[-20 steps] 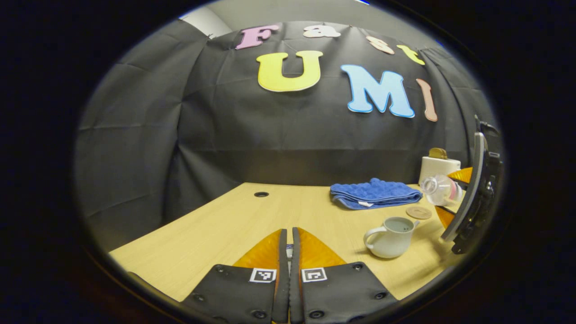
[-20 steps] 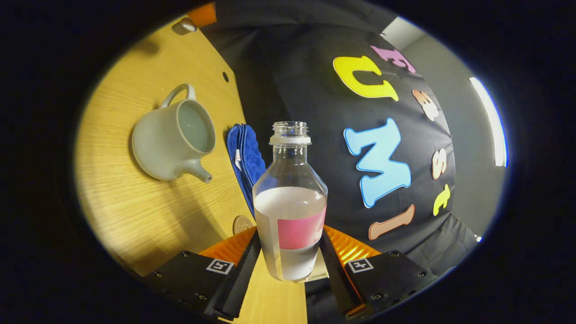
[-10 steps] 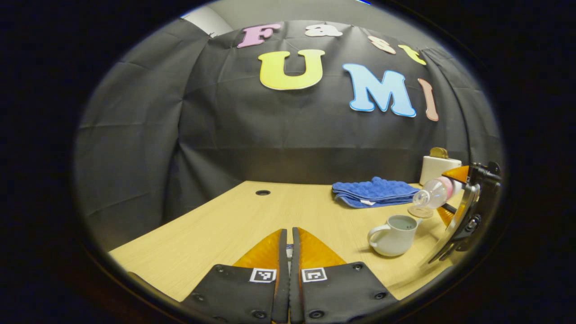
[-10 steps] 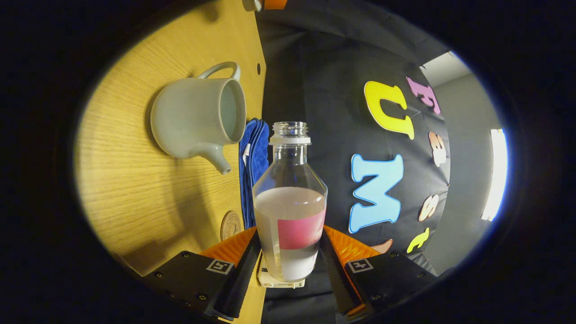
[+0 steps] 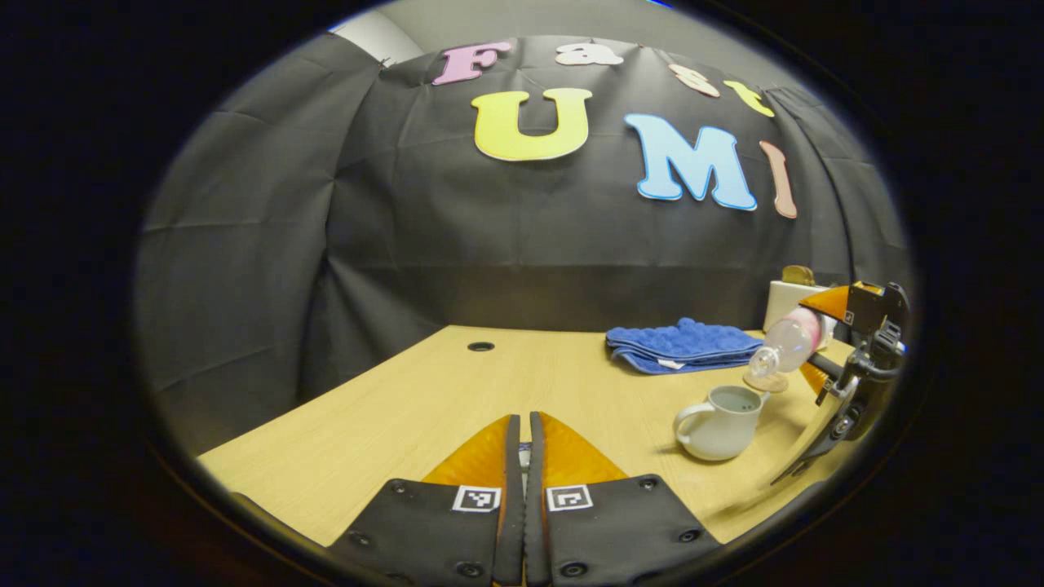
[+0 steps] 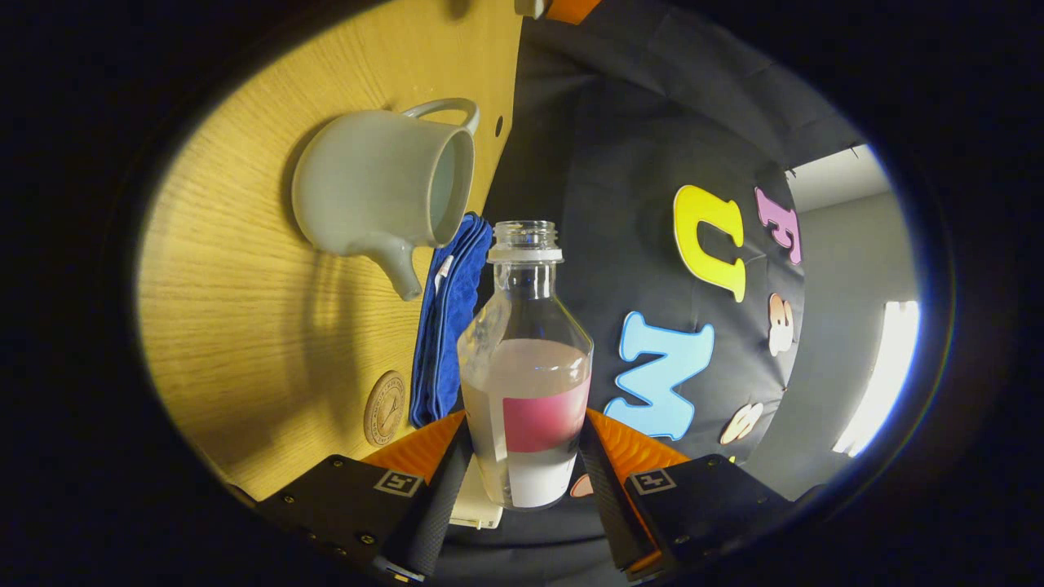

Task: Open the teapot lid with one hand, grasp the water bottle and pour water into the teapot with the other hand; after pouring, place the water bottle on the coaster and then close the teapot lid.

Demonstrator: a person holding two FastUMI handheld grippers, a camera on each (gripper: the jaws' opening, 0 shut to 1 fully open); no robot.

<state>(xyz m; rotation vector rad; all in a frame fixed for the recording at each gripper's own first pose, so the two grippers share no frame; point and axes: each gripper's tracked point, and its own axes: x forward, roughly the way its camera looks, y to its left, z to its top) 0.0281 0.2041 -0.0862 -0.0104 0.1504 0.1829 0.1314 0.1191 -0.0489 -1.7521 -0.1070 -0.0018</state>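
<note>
Over the desk (image 5: 457, 391), I am tipping the water bottle (image 6: 526, 367), pinched in my right hand-held gripper (image 6: 522, 481), toward the open teapot (image 5: 722, 420); my left hand-held gripper (image 5: 522, 456) is pressed together.

Clear water bottle (image 6: 526, 367) tilted over open white teapot (image 5: 722, 422), round coaster (image 6: 384, 408) nearby (uncapped)

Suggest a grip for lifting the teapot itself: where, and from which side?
Probably the loop handle. The teapot stands upright, lid off, handle opposite the spout. Come level from the handle side, one finger through the loop; its round body looks too wide for the fingers.
</note>
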